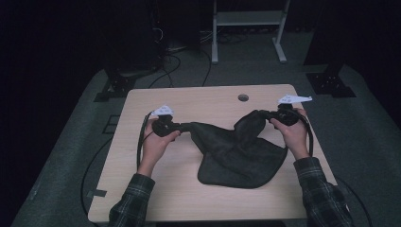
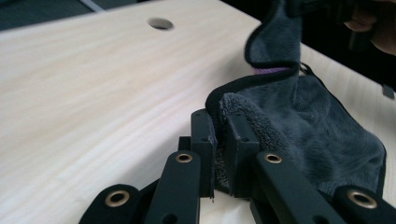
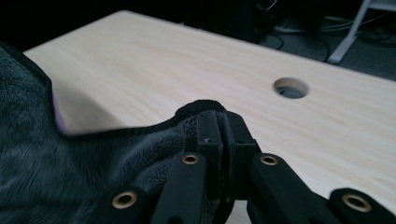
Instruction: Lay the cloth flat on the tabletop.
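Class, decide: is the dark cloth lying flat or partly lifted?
Partly lifted: the left gripper and right gripper pinch two corners of the cloth; its lower half rests on the table.

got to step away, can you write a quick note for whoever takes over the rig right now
Left gripper: shut on one corner of the dark grey towel.
Right gripper: shut on another corner.
Towel: both gripped corners raised, the middle sagging, the rest lying rumpled on the wooden table.
Done: both corners gripped and lifted.
Left: probably spreading or folding it; it is neither flat nor folded yet.
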The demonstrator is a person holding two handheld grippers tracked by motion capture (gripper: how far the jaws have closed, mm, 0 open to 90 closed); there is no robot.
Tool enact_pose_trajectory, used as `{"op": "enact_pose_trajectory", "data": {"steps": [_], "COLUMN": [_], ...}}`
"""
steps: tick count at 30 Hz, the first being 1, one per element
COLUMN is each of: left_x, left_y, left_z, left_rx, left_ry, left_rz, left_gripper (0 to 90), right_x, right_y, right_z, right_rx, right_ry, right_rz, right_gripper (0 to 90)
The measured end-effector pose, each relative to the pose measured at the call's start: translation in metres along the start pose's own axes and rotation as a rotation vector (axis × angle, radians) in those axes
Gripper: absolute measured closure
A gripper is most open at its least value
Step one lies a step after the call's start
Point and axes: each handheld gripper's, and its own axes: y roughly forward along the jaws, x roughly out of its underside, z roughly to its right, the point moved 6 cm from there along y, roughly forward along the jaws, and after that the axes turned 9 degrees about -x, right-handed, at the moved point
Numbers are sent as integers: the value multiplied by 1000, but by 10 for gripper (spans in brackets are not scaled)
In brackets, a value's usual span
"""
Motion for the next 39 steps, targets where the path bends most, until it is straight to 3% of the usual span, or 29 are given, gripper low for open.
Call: {"op": "enact_pose_trajectory", "data": {"steps": [6, 10, 16, 22, 27, 28, 29, 31, 34, 36, 39], "left_x": [-6, -20, -36, -61, -109, -109, -124, -133, -135, -128, -100], "left_y": [-18, -31, -33, -32, -51, -51, -62, -71, -75, -74, -62], "left_z": [-15, -23, -28, -38, -45, -45, -43, -39, -35, -34, -34], "left_rx": [-37, -66, -87, -124, -167, -167, -180, -193, -196, -191, -173], "left_ry": [-24, -22, -15, -5, 33, 33, 61, 90, 104, 103, 87], "left_rz": [37, 70, 91, 110, 190, 190, 231, 255, 263, 252, 197], "left_gripper": [832, 832, 833, 833, 834, 834, 834, 834, 834, 834, 834], "right_x": [-5, -13, -24, -46, -96, -104, -112, -124, -129, -127, -104], "right_y": [-15, -28, -34, -36, -47, -51, -55, -63, -71, -72, -65], "right_z": [6, 7, 7, 8, 10, 9, 6, 0, -8, -9, -10], "right_rx": [20, 33, 44, 74, 103, 105, 105, 110, 111, 108, 100], "right_ry": [10, 2, -6, -37, -69, -78, -88, -115, -139, -139, -132], "right_rz": [35, 63, 94, 108, 186, 206, 226, 256, 283, 286, 247], "right_gripper": [865, 865, 866, 866, 866, 866, 866, 866, 866, 866, 866]}}
